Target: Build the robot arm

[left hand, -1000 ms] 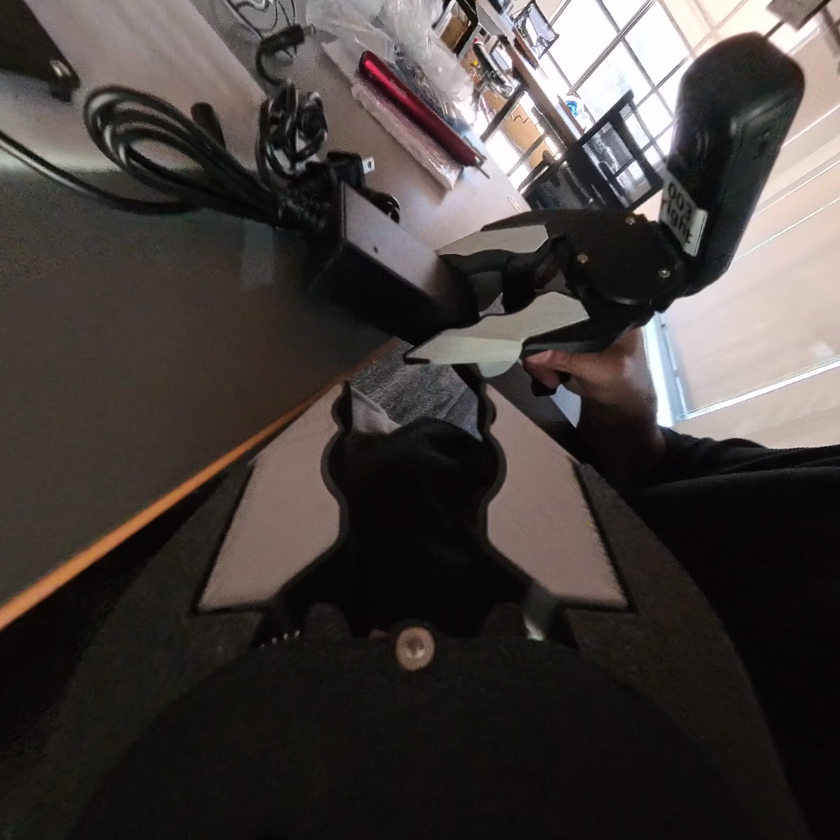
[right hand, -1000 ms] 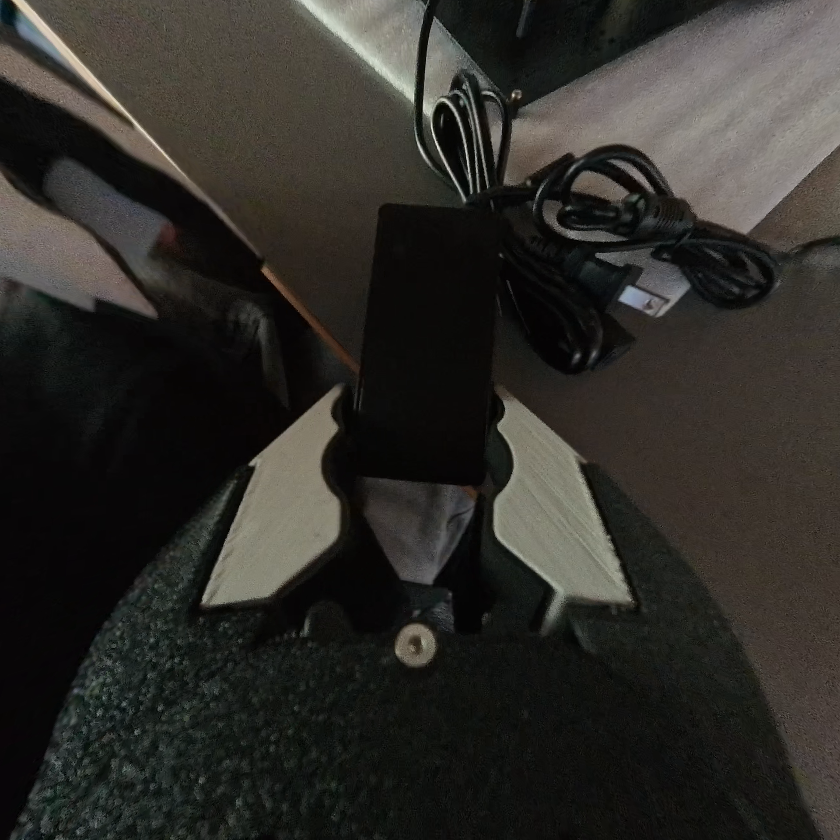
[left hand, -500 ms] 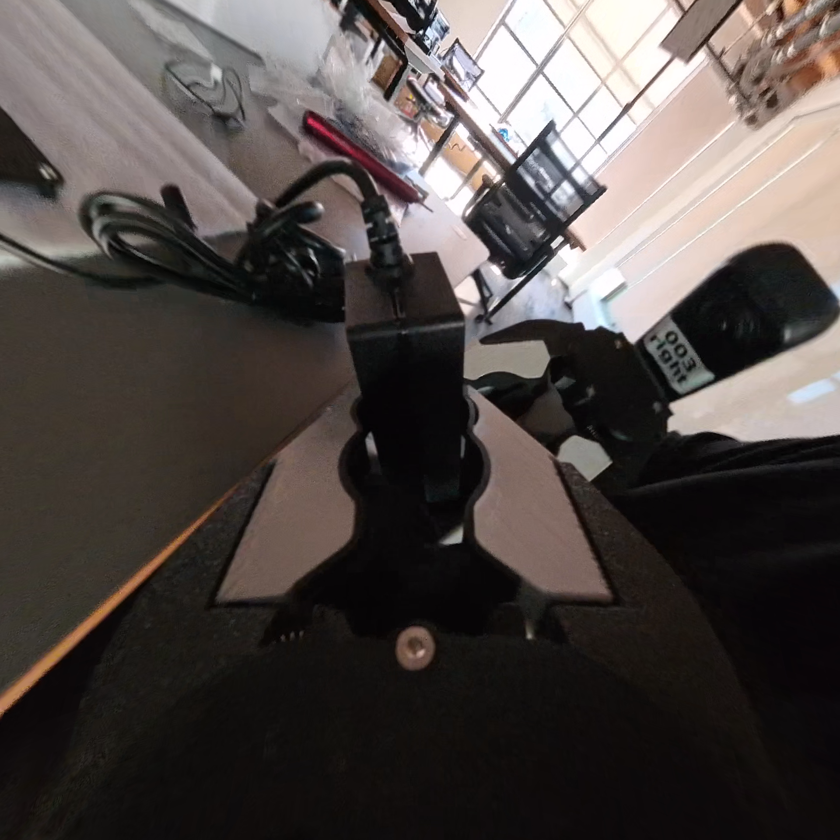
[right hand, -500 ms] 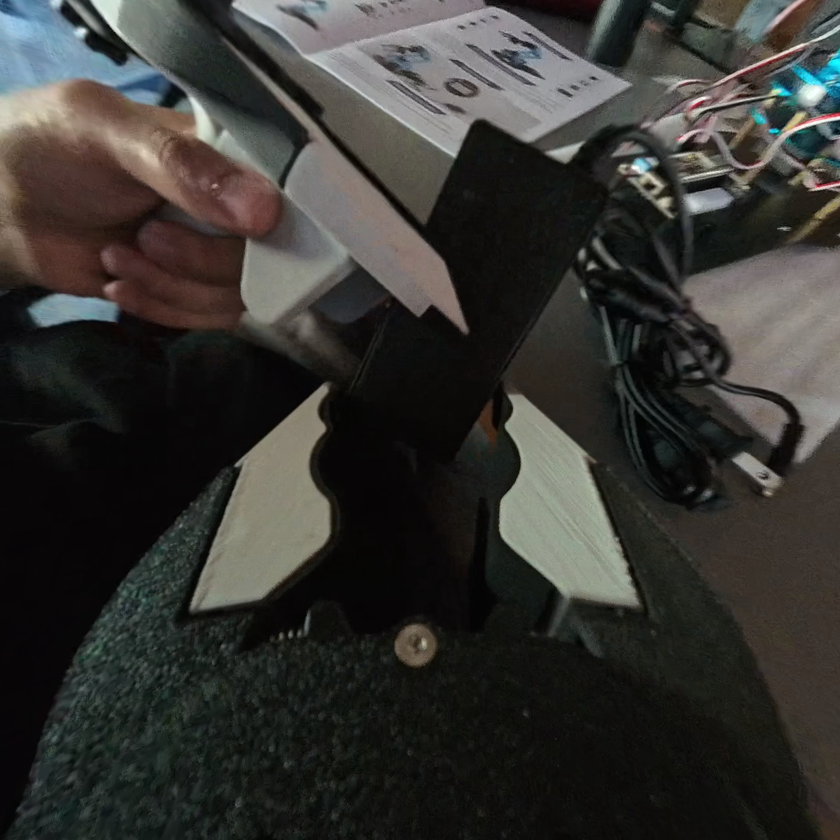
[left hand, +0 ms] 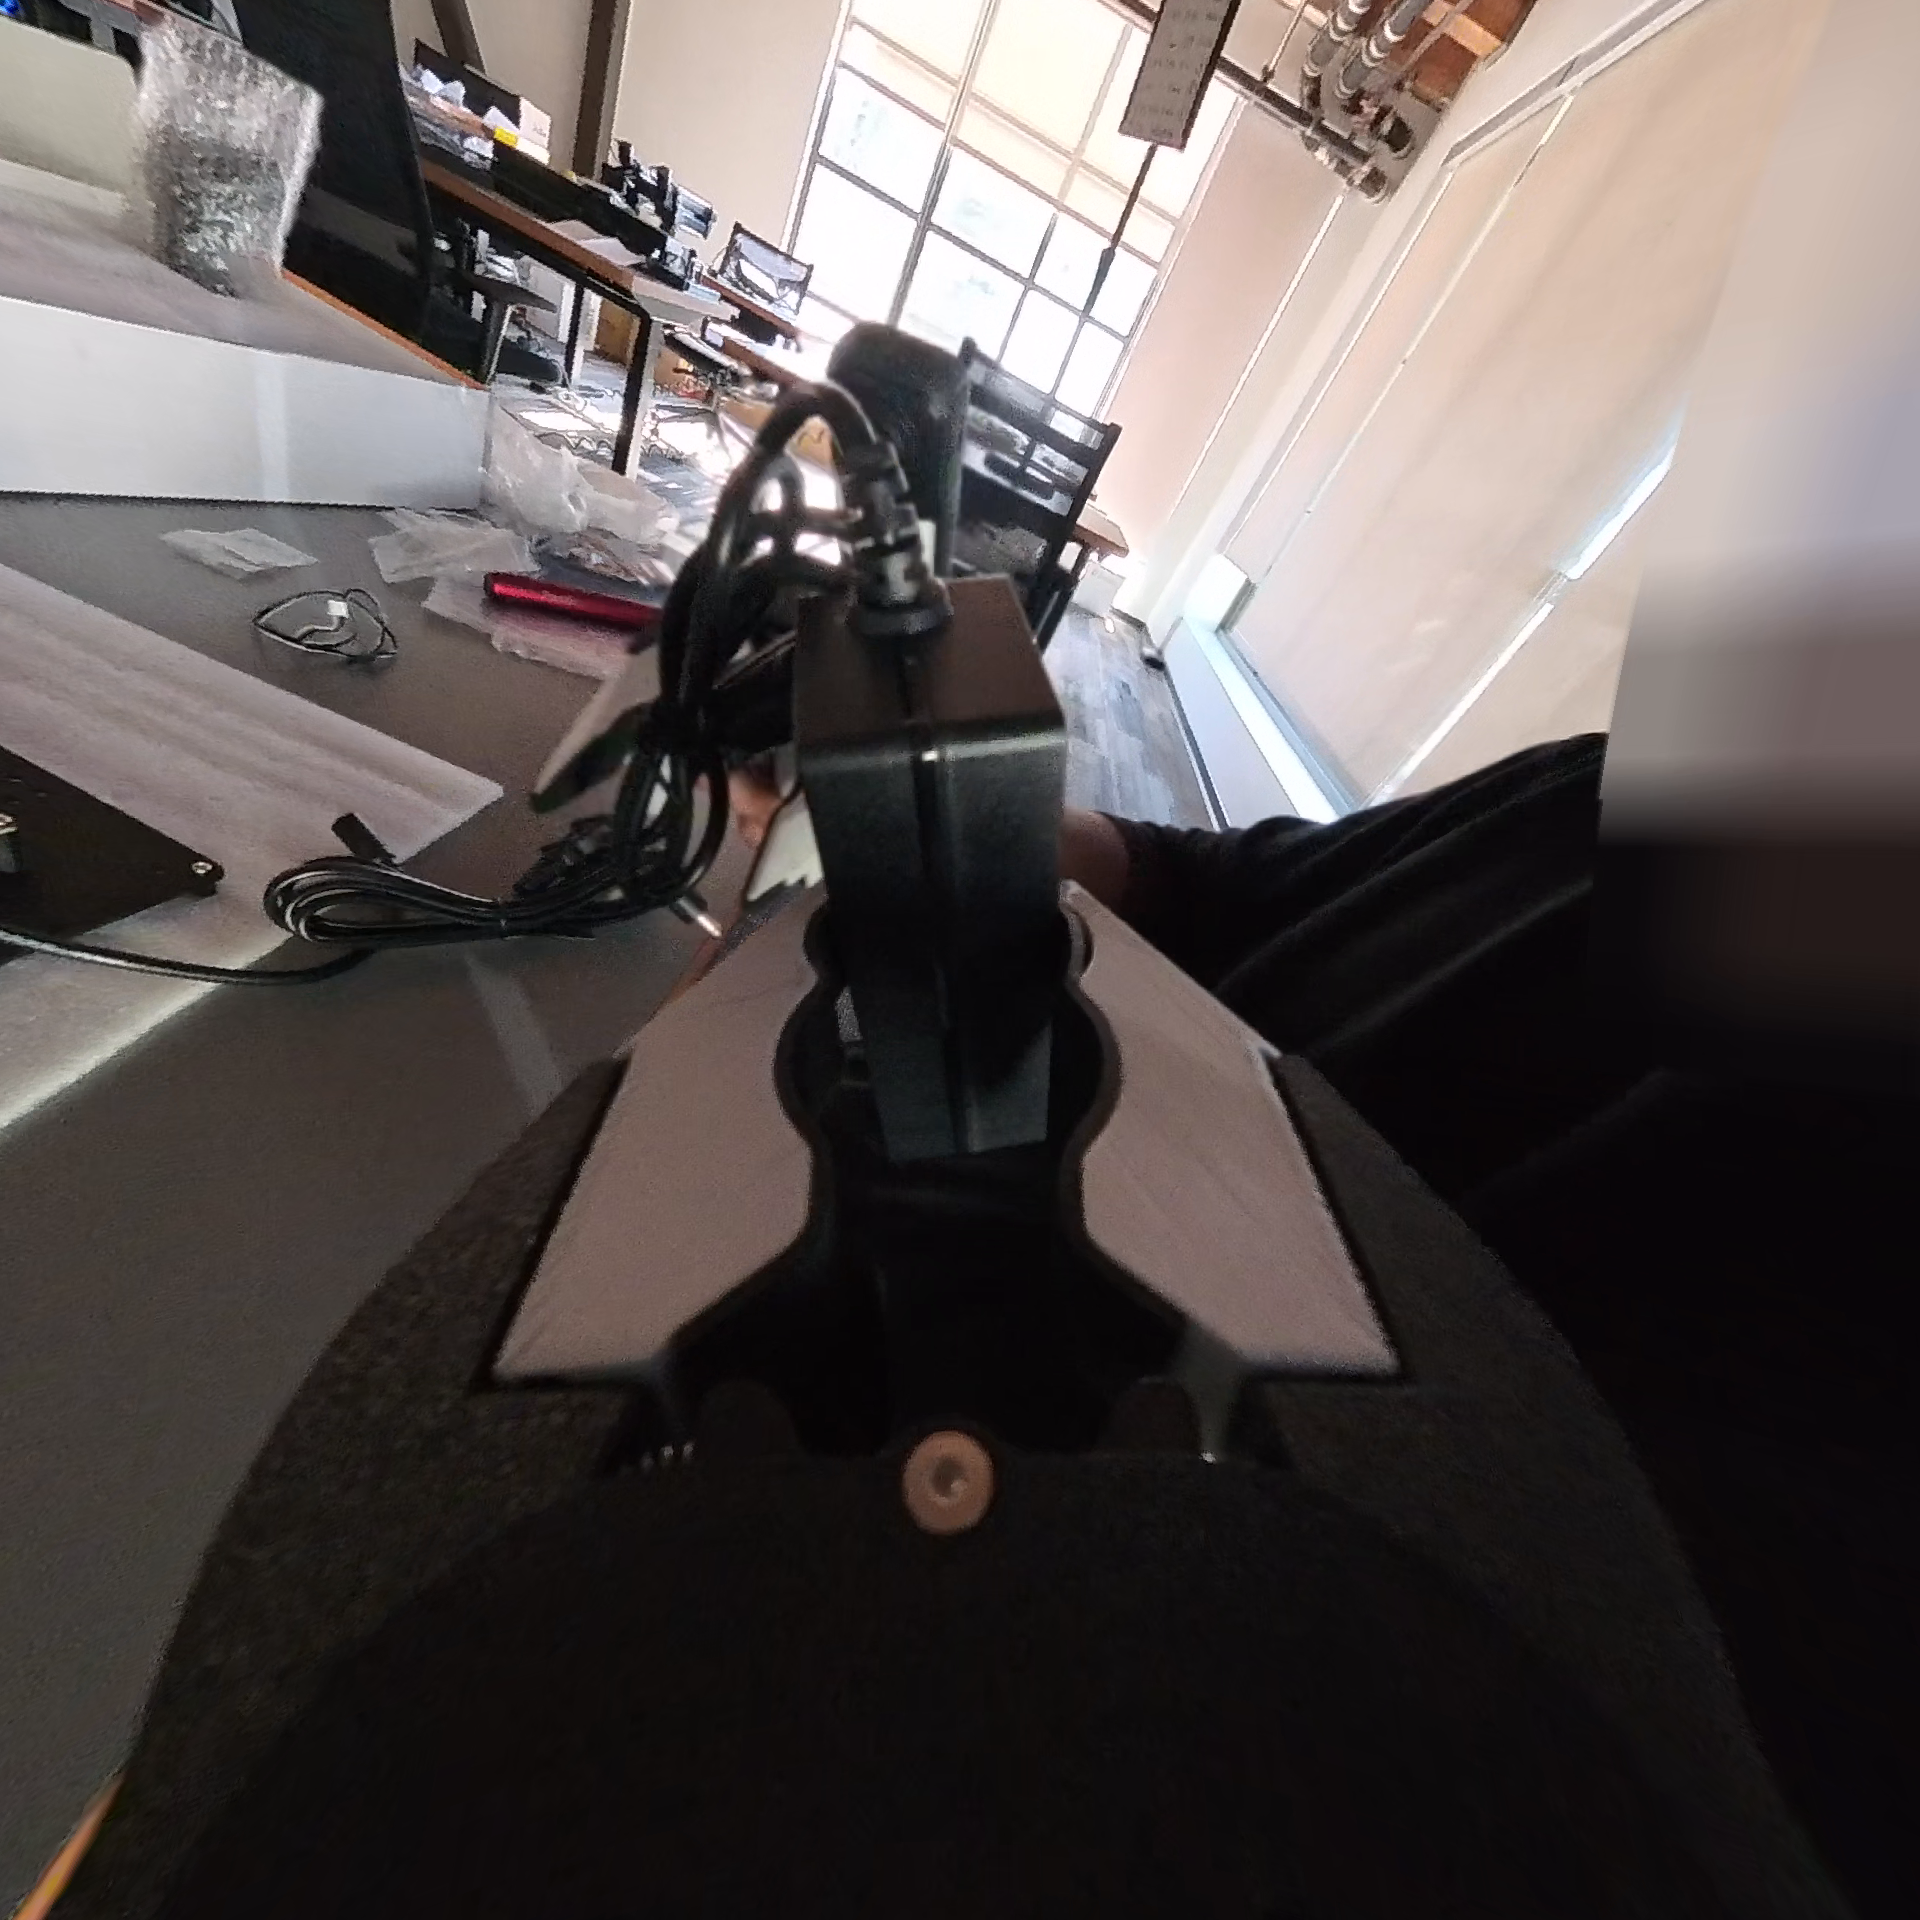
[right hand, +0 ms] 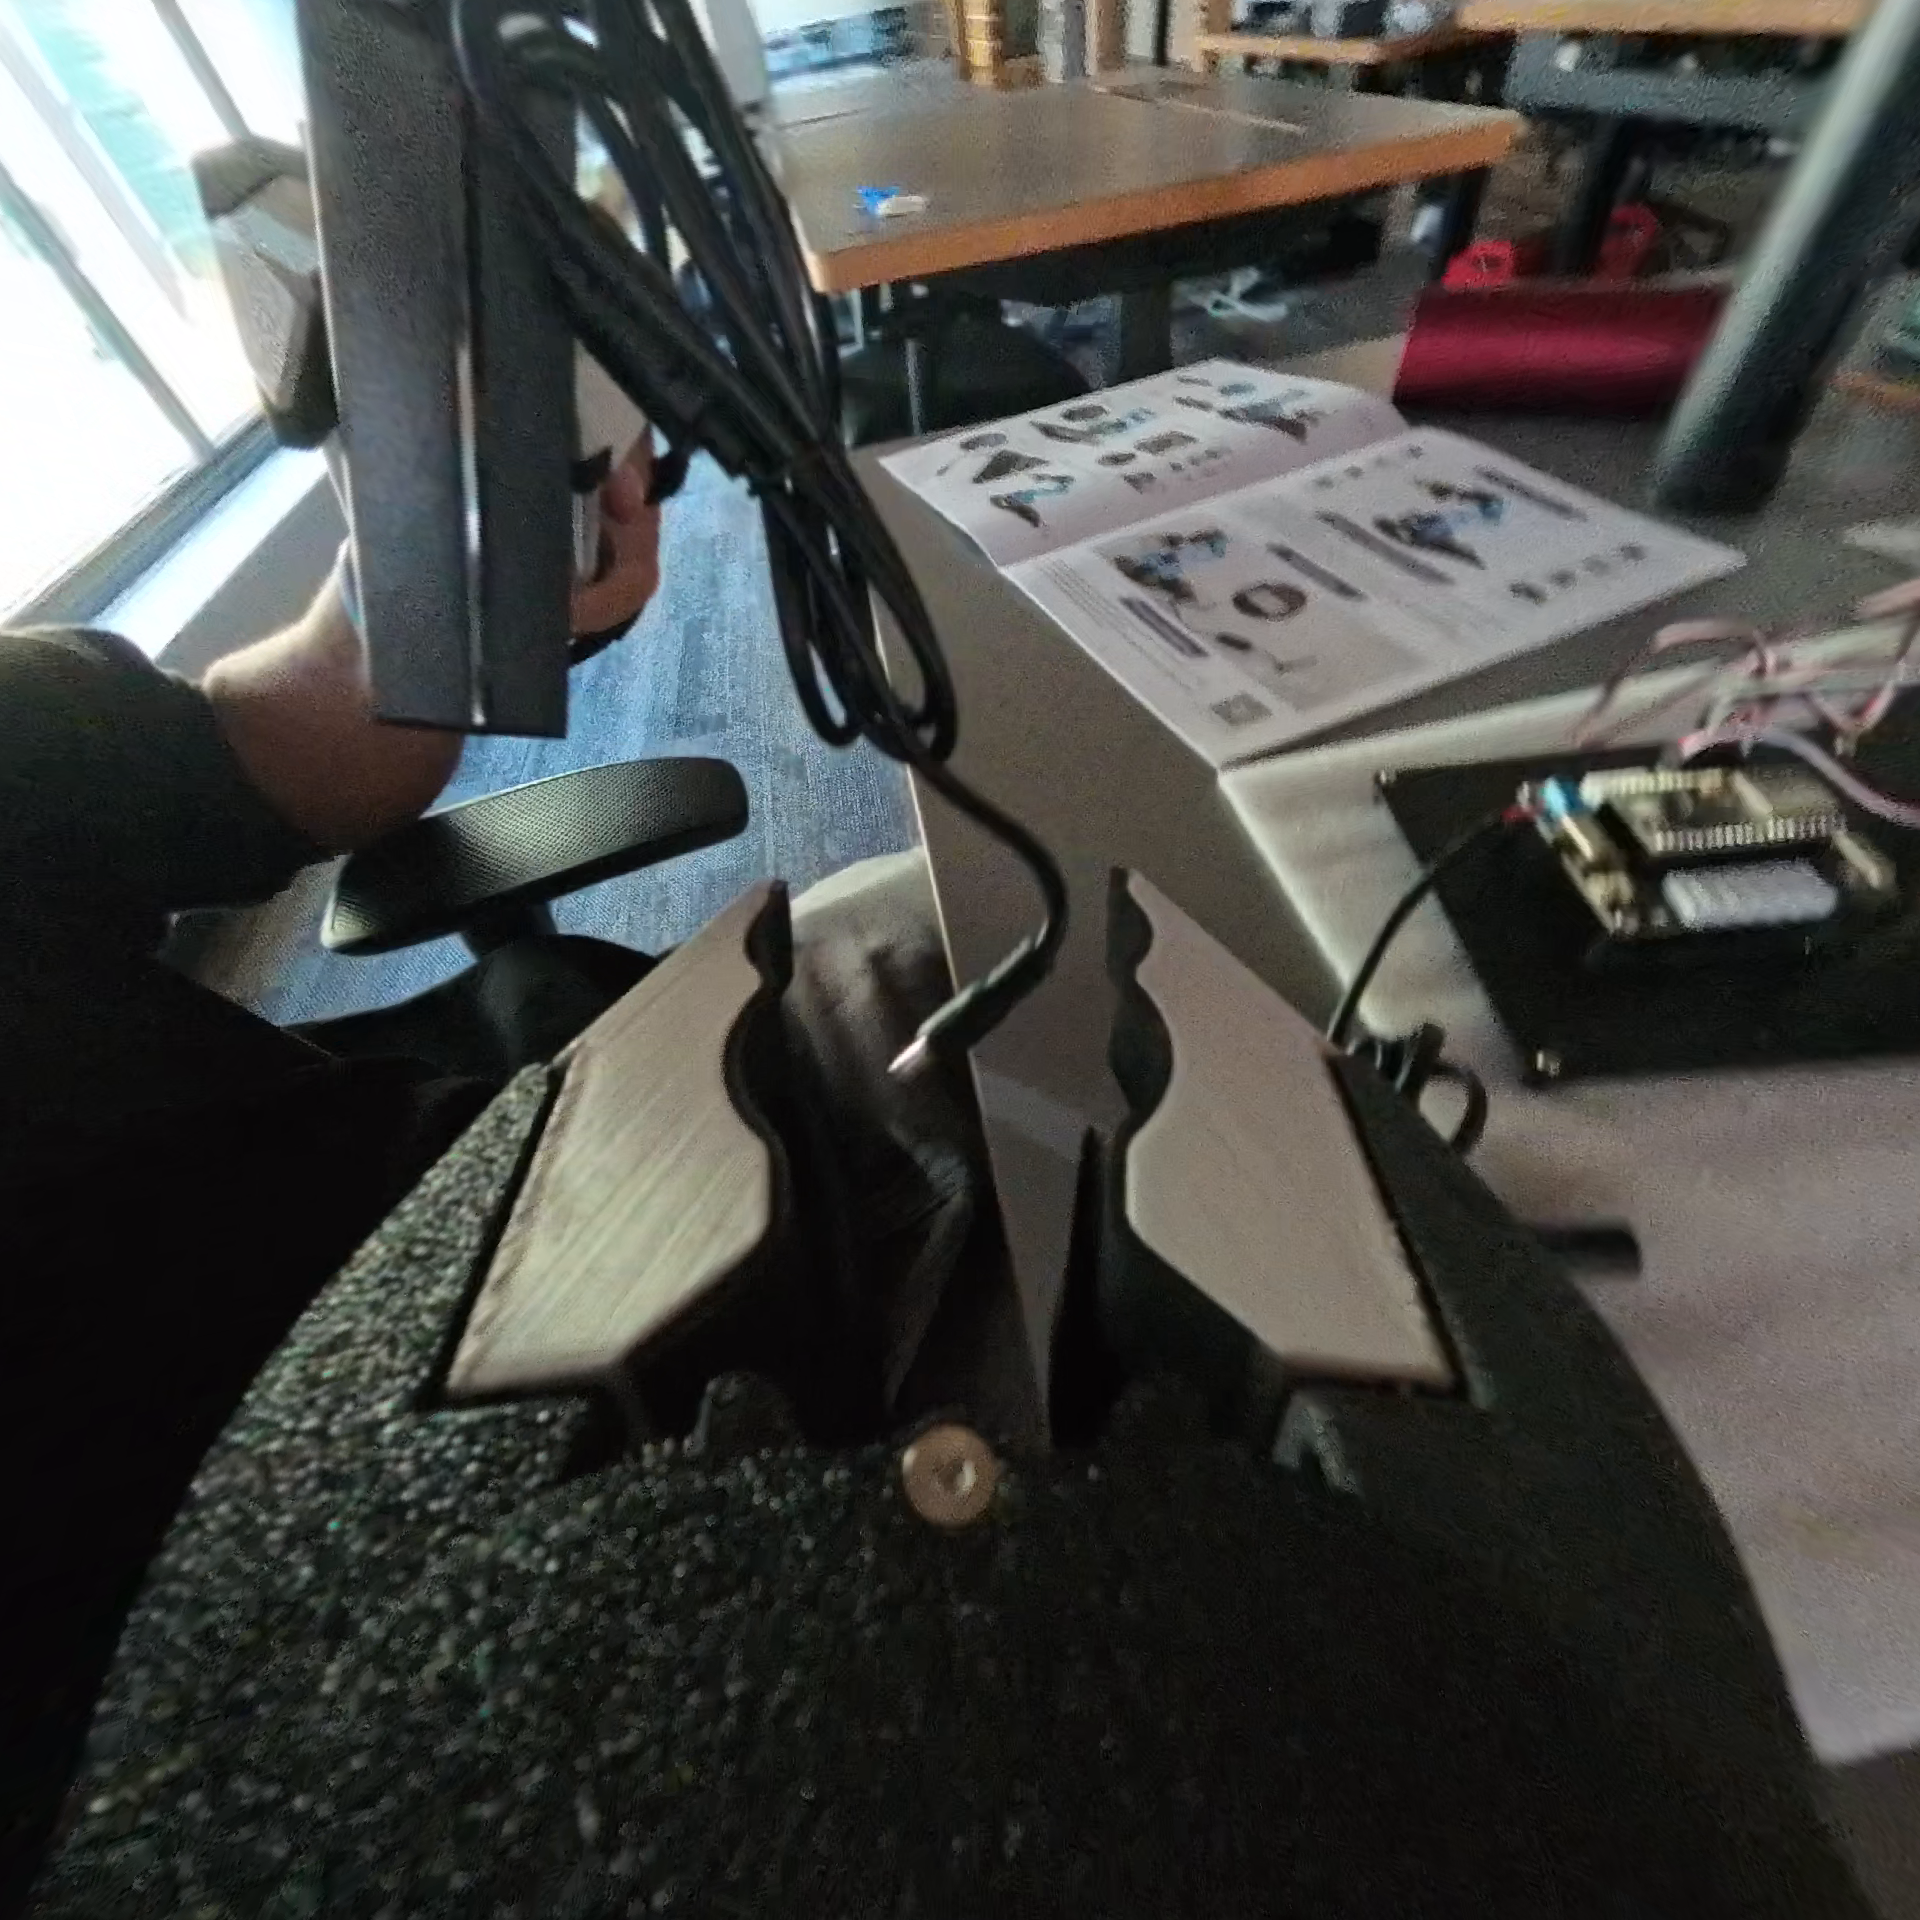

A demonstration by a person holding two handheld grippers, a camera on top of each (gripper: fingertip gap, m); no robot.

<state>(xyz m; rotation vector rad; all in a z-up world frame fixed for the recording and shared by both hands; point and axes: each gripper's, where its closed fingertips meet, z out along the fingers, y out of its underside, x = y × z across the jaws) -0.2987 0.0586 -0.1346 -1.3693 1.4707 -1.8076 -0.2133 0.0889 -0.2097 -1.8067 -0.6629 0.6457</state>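
Note:
My left gripper (left hand: 940, 925) is shut on a black power adapter brick (left hand: 935, 831) and holds it upright above the table edge, both pads pressed on its sides. A bundle of black cable (left hand: 686, 748) hangs from its top. In the right wrist view the adapter (right hand: 436, 416) is at the upper left, with a hand (right hand: 312, 707) behind it and the cables (right hand: 727, 364) dangling. My right gripper (right hand: 948, 894) is open. The cable's barrel plug (right hand: 956, 1023) hangs loose between its fingers and touches neither. One right finger (left hand: 597, 732) shows behind the cables.
A white box with a printed sheet (right hand: 1299, 551) stands ahead of the right gripper. A circuit board on a black plate (right hand: 1683, 862) lies to its right. A chair armrest (right hand: 540, 831) is low left. The grey table (left hand: 260, 1039) carries a red bar (left hand: 561, 597) and a small wire loop (left hand: 322, 623).
The right gripper had the adapter between its fingers on the table; the left gripper closed on it. The right let go and backed off. The adapter rose with its cables hanging.

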